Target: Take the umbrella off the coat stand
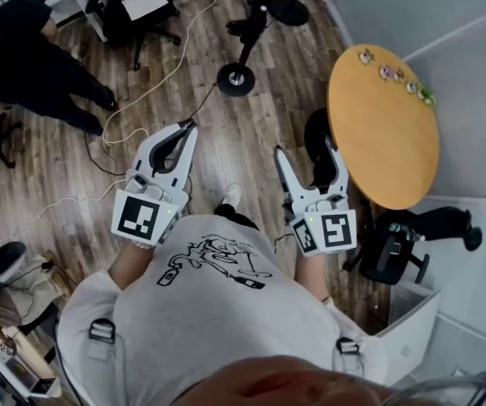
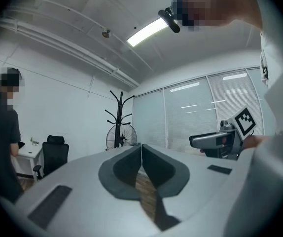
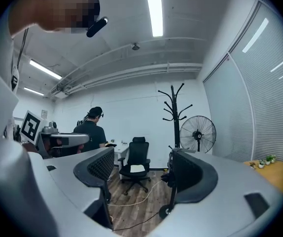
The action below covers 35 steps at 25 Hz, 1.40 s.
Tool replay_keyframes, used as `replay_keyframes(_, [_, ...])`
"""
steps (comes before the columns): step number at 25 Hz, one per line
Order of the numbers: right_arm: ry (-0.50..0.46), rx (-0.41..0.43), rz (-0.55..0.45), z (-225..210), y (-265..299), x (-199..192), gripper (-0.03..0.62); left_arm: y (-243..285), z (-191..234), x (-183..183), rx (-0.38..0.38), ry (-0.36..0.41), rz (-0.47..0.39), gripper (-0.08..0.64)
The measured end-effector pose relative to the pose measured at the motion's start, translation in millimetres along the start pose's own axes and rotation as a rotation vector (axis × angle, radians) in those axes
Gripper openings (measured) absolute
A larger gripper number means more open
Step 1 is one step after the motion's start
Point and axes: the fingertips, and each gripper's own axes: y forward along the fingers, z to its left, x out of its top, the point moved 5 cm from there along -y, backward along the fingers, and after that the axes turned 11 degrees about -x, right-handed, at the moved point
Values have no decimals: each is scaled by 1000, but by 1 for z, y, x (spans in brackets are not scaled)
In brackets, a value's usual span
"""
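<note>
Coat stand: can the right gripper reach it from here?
Probably not yet: the coat stand stands far across the room beside the fan, well beyond the open, empty right gripper.

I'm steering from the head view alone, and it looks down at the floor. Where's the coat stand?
Observer: Ahead of you. The right gripper view shows the coat stand upright at the far wall.
Operator: What's beside it?
Observer: In that view a fan stands just to its right.
Operator: Is the umbrella hanging on it?
Observer: It looks bare in both gripper views; I can't make out an umbrella.
</note>
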Motion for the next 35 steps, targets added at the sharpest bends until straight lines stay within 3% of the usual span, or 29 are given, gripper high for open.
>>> replay_keyframes(7, [4, 18, 6, -15, 35, 3, 365, 25, 21, 2, 13, 2, -5, 9])
replay_keyframes(22, [-15, 63, -20, -86, 80, 16, 331, 110, 18, 2, 23, 7, -6, 8])
replay_keyframes(35, [24, 113, -7, -123, 95, 3, 322, 133, 5, -7, 111, 7, 53, 8])
